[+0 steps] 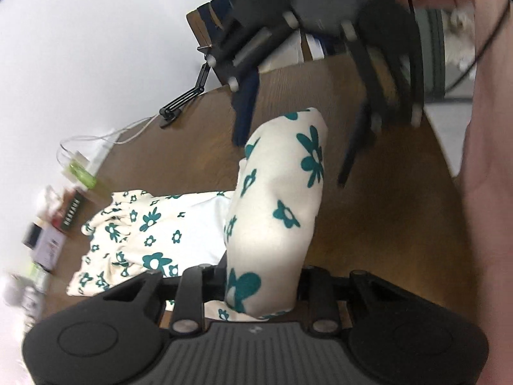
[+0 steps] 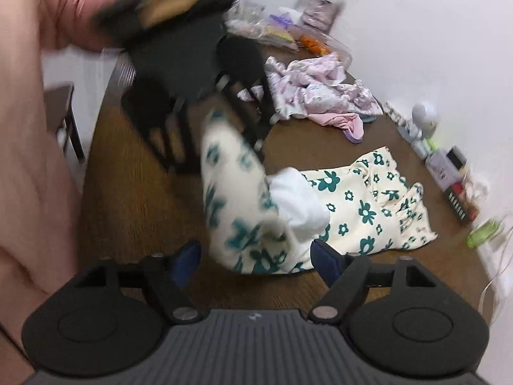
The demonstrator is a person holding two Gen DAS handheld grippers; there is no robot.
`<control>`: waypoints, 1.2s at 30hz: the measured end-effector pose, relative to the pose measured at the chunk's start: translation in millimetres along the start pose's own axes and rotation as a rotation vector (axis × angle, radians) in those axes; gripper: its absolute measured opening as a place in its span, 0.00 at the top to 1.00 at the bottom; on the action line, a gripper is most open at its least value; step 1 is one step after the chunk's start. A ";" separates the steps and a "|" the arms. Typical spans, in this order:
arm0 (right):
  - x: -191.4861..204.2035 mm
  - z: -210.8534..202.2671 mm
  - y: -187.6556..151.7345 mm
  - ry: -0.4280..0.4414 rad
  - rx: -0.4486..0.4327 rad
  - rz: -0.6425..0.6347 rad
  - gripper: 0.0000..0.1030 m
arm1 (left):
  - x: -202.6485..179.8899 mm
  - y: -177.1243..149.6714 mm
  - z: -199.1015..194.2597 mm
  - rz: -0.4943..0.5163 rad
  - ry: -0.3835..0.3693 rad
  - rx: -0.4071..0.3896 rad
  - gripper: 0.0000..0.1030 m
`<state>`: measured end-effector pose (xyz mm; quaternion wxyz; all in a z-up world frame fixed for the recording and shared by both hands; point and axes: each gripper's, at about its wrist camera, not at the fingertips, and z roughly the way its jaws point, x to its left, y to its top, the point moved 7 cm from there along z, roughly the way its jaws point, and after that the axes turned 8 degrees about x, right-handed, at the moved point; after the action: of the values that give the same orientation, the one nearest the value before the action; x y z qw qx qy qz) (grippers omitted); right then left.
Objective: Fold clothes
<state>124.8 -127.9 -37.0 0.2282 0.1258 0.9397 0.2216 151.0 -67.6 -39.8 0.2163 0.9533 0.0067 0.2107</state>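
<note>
A cream garment with teal flowers [image 1: 154,227] lies on the brown wooden table [image 1: 368,211]. My left gripper [image 1: 261,276] is shut on a fold of it and lifts that part [image 1: 282,192] up off the table. My right gripper [image 2: 256,256] is open, its blue-padded fingers [image 2: 327,256] on either side of the garment's near edge [image 2: 243,224]. The rest of the garment [image 2: 368,205] spreads out to the right, with white lining showing. In the left wrist view the right gripper [image 1: 295,141] hangs open above the lifted fold. The left gripper shows blurred in the right wrist view [image 2: 205,134].
A heap of pink and lilac clothes [image 2: 320,93] lies at the table's far side. Boxes and small items [image 2: 449,173] line the wall edge, with a green object [image 2: 484,231] and white cables. A black clamp arm [image 1: 189,96] stands at the table edge. My arm in pink [image 2: 29,147] is at the left.
</note>
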 end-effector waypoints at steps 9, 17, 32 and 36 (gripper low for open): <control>6.3 13.9 5.7 0.237 -0.026 0.107 0.76 | 10.2 -1.5 -14.7 -0.179 -0.287 -0.008 0.74; -65.0 26.0 -3.3 0.591 -0.076 0.583 0.77 | 77.5 -17.2 6.9 -0.610 -0.477 -0.051 0.43; -113.6 62.0 -41.1 0.602 -0.127 1.041 0.63 | 102.6 -44.3 7.8 -0.903 -0.222 -0.069 0.27; -112.5 40.8 -42.4 0.466 -0.162 1.024 0.61 | 90.8 -48.4 -8.8 -0.921 -0.079 -0.096 0.23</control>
<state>236.0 -188.1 -47.7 -0.1127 0.4954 0.7642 0.3972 234.0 -10.7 -16.5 0.3313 0.8473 0.4113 0.0565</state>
